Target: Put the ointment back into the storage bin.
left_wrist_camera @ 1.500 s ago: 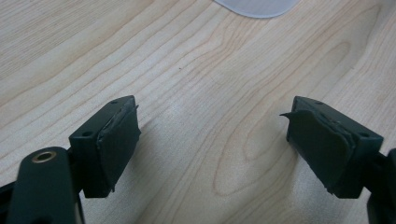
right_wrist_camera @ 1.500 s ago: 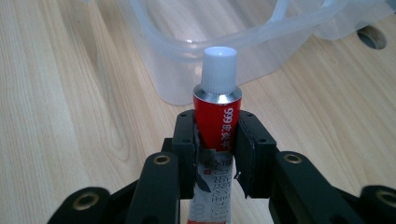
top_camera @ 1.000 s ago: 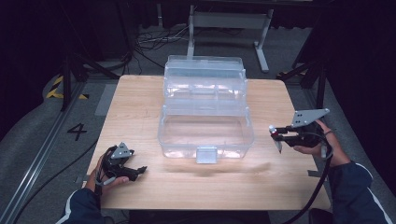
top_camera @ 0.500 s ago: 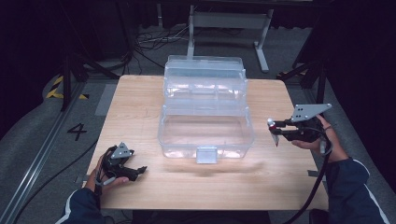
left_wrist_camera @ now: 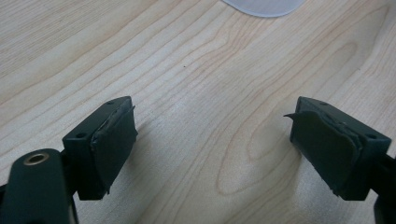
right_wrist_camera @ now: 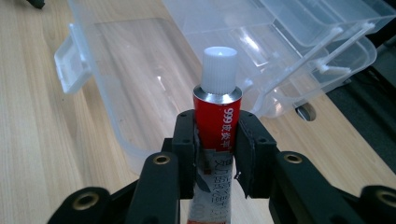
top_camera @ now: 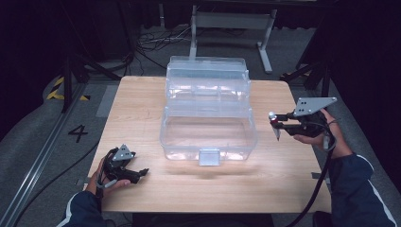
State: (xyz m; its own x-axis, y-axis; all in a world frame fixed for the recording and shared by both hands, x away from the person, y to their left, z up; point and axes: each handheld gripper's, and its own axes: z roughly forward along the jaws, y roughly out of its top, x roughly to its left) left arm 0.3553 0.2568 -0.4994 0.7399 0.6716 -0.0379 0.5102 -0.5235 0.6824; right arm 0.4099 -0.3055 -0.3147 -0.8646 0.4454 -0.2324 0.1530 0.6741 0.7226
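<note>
Dark room w/ cables and a metal stand on the floor behind; light wood table (top_camera: 142, 109) in the middle. We note a clear plastic toolbox (top_camera: 208, 127) standing open at table centre, tiered trays folded back toward the far edge, latch tab (top_camera: 209, 156) facing the person.

Right gripper (top_camera: 275, 124) is off the table's right edge, raised above tabletop level, just beside the box's right wall but apart from it. Its jaws pinch a red-and-white tube (right_wrist_camera: 218, 126) w/ white ribbed cap (right_wrist_camera: 219, 70); in the right gripper view the tube stands up between the pads, cap end clear of them, pointing toward the box's open lower bin.

Left gripper (top_camera: 142, 173) rests low at the near-left corner of the table, well apart from the box. Jaws spread wide, bare wood between the pads (left_wrist_camera: 112, 140).
</note>
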